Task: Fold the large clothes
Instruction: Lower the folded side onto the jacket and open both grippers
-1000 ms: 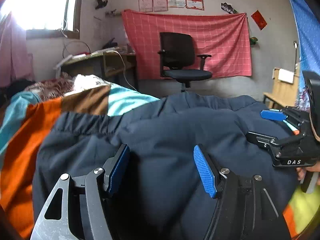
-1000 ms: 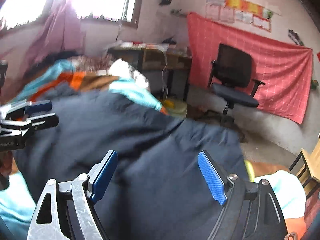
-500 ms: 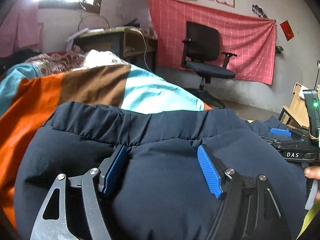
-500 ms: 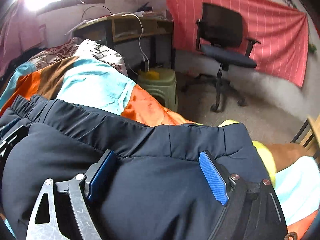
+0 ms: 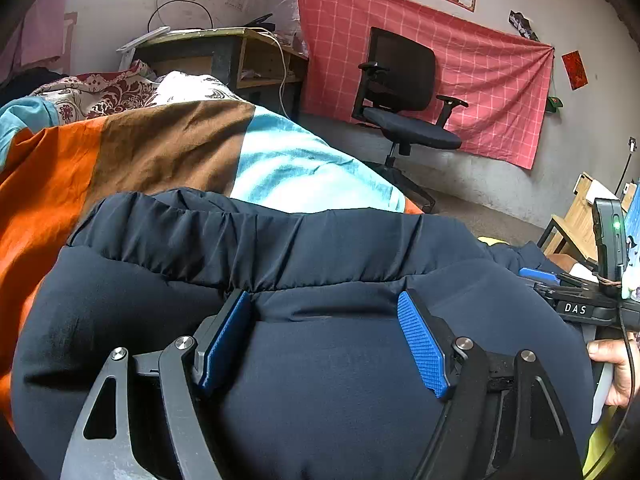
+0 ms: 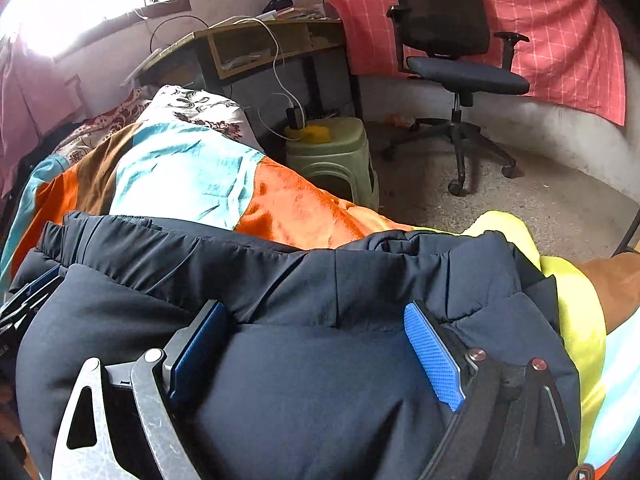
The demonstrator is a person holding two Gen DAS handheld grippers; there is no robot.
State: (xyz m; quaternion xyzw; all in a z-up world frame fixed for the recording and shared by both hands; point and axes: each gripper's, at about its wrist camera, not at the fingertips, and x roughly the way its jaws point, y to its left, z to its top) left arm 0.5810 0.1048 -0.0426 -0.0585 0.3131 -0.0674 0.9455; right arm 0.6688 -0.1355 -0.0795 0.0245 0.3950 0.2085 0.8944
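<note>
A large dark navy padded garment [image 5: 320, 360] lies on a bed with an orange, brown and turquoise cover [image 5: 168, 148]. Its gathered hem runs across both views, and it also fills the lower right wrist view [image 6: 304, 380]. My left gripper [image 5: 326, 340] is open, its blue pads set wide apart on the navy fabric just below the hem. My right gripper [image 6: 320, 356] is open the same way over the garment's right part. The right gripper also shows at the right edge of the left wrist view [image 5: 576, 300], held by a hand.
A black office chair [image 6: 456, 56] stands on the floor in front of a red checked cloth on the wall. A green plastic stool [image 6: 332, 152] and a wooden desk [image 6: 256, 48] stand beside the bed. A yellow cloth [image 6: 576, 308] lies at the garment's right side.
Both grippers have come down and forward with the navy garment. It now lies flatter on the bed, with its gathered hem laid out ahead of the fingers. Both stay open.
</note>
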